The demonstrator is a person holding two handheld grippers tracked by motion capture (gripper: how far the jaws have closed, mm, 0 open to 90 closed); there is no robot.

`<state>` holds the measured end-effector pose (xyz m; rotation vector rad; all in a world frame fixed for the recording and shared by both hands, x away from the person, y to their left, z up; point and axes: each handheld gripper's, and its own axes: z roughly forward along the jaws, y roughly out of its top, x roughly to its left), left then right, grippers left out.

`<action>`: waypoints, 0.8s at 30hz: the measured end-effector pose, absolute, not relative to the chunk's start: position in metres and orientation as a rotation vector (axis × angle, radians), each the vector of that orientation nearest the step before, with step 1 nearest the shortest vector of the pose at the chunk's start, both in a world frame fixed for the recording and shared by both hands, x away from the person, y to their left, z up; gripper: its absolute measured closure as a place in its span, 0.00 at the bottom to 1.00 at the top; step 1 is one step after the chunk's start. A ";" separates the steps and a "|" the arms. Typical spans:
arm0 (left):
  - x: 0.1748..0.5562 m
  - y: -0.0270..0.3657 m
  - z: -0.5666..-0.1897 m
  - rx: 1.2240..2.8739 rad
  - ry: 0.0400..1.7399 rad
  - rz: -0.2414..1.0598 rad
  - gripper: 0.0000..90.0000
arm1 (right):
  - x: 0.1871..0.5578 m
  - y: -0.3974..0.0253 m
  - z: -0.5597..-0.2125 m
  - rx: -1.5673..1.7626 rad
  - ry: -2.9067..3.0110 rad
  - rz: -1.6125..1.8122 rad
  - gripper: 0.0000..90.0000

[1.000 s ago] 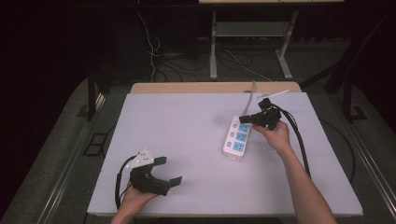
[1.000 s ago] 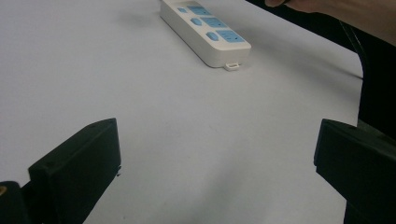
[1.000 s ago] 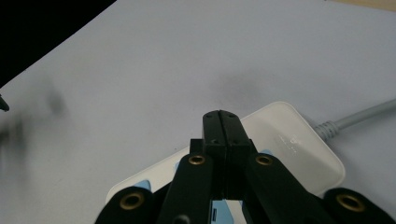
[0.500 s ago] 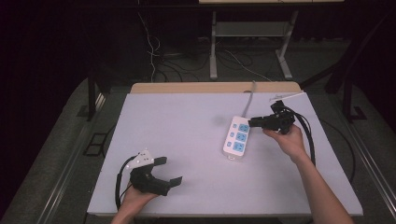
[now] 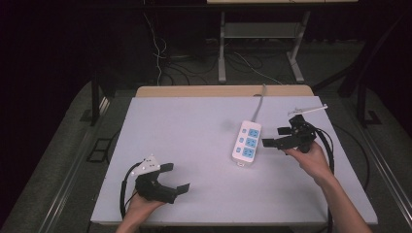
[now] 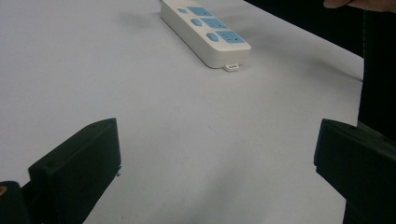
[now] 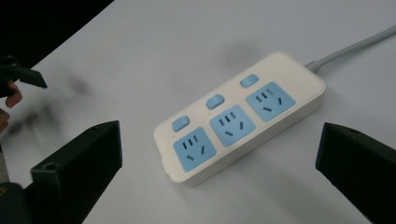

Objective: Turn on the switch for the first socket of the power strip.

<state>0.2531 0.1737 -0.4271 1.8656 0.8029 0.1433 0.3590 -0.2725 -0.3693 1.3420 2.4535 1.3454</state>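
A white power strip (image 5: 246,141) with three blue sockets and three blue switches lies flat on the right half of the white table (image 5: 194,141). My right gripper (image 5: 275,137) hovers just right of it, open, jaws pointing at the strip with nothing between them. In the right gripper view the power strip (image 7: 238,116) lies ahead, between the two wide-apart jaws of the right gripper (image 7: 219,149). My left gripper (image 5: 176,177) rests near the front left of the table, open and empty. From the left gripper (image 6: 217,144) the power strip (image 6: 205,31) shows far off.
The strip's grey cable (image 5: 260,102) runs off the far table edge. A wooden edge (image 5: 194,91) borders the back of the table. Desk legs (image 5: 222,53) and loose wires (image 5: 160,58) stand on the dark floor behind. Bare white surface lies between the two grippers.
My right gripper has drawn back from over the strip's far end to its right side and a little nearer the front edge. The left gripper and the strip have stayed put.
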 end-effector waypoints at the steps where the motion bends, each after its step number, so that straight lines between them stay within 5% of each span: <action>1: 0.253 0.174 -0.427 1.866 0.803 0.143 0.00 | 0.355 -0.273 -0.369 1.335 2.456 1.342 0.00; 24: 0.253 0.174 -0.427 1.863 0.811 0.145 0.00 | 0.292 -0.287 -0.383 1.294 2.463 1.399 0.00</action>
